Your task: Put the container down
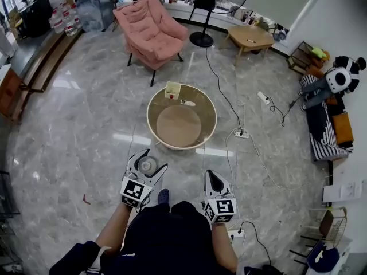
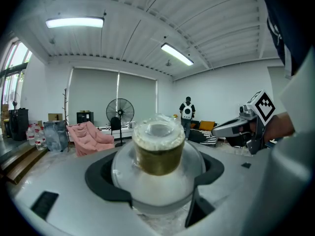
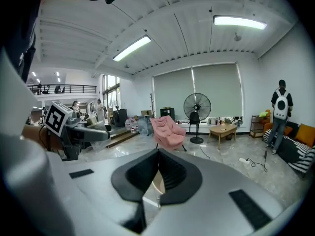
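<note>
With left gripper (image 1: 150,161), pinching the container (image 2: 157,154) round its clear rounded body; brownish neck and film-covered top showing above the jaws. Held over the floor on the near side of the round table (image 1: 153,110), not yet above it. Right gripper (image 1: 211,177) pressed together, empty, just to the right. Best handled thus: carry forward level, lower onto bare tabletop clear of the small box (image 1: 173,89) and slim white item (image 1: 187,102) at the far edge, wait for contact, then spread the jaws.
</note>
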Demonstrator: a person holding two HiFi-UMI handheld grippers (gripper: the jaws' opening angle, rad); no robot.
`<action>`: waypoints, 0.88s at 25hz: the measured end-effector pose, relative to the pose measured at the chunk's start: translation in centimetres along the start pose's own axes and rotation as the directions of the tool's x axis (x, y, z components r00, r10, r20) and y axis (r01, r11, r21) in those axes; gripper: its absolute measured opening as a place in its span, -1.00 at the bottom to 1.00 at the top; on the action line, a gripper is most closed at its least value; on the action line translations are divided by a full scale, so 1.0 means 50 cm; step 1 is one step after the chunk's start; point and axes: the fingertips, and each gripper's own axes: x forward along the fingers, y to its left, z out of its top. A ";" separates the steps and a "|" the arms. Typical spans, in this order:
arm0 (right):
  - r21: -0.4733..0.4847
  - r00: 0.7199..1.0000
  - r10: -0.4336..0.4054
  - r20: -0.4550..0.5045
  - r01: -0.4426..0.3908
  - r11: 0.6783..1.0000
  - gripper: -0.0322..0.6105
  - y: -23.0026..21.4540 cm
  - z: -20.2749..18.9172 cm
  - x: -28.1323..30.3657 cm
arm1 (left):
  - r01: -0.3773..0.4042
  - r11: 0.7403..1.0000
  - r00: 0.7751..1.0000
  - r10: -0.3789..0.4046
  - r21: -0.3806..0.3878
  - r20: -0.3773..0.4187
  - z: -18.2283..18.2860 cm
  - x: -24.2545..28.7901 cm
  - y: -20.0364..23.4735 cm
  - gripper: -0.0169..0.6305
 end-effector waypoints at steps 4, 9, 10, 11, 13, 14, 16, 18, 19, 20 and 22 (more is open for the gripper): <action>0.008 1.000 -0.017 0.005 0.017 1.000 -0.81 -0.020 0.011 0.008 | 0.016 1.000 1.000 -0.016 -0.010 0.027 0.009 0.025 -0.008 0.09; 0.025 1.000 -0.008 0.015 0.008 1.000 -0.81 -0.051 0.023 0.019 | 0.034 0.999 0.999 -0.034 0.033 -0.025 0.014 0.056 -0.022 0.09; 0.030 1.000 0.001 0.013 -0.001 1.000 -0.81 -0.054 0.023 0.023 | 0.036 0.999 0.999 -0.035 0.039 -0.037 0.016 0.061 -0.023 0.09; 0.030 1.000 0.009 0.008 -0.009 1.000 -0.81 -0.057 0.023 0.025 | 0.038 0.999 0.999 -0.037 0.029 -0.032 0.019 0.066 -0.028 0.09; 0.024 1.000 0.029 0.004 -0.029 0.999 -0.81 -0.064 0.029 0.028 | 0.046 0.999 0.999 -0.046 -0.001 -0.014 0.028 0.075 -0.043 0.09; 0.022 0.999 0.040 0.006 -0.040 0.999 -0.81 -0.069 0.035 0.030 | 0.048 0.999 0.999 -0.048 -0.003 -0.018 0.031 0.080 -0.050 0.09; 0.018 0.999 0.051 0.011 -0.051 0.999 -0.81 -0.083 0.048 0.035 | 0.050 0.999 0.998 -0.050 -0.001 -0.028 0.040 0.092 -0.060 0.09; 0.017 0.999 0.046 0.012 -0.046 0.999 -0.81 -0.100 0.055 0.037 | 0.050 0.999 0.998 -0.050 0.003 -0.027 0.055 0.099 -0.068 0.09; 0.016 0.999 0.042 0.012 -0.042 0.999 -0.81 -0.108 0.056 0.038 | 0.047 0.999 0.999 -0.047 0.008 -0.021 0.063 0.103 -0.070 0.09; 0.019 0.999 0.040 0.014 -0.040 0.999 -0.81 -0.116 0.058 0.040 | 0.043 0.999 0.999 -0.043 0.013 -0.013 0.066 0.108 -0.072 0.09; 0.029 0.999 0.041 0.021 -0.042 0.999 -0.81 -0.128 0.063 0.040 | 0.038 0.999 0.999 -0.037 0.034 -0.009 0.071 0.119 -0.079 0.09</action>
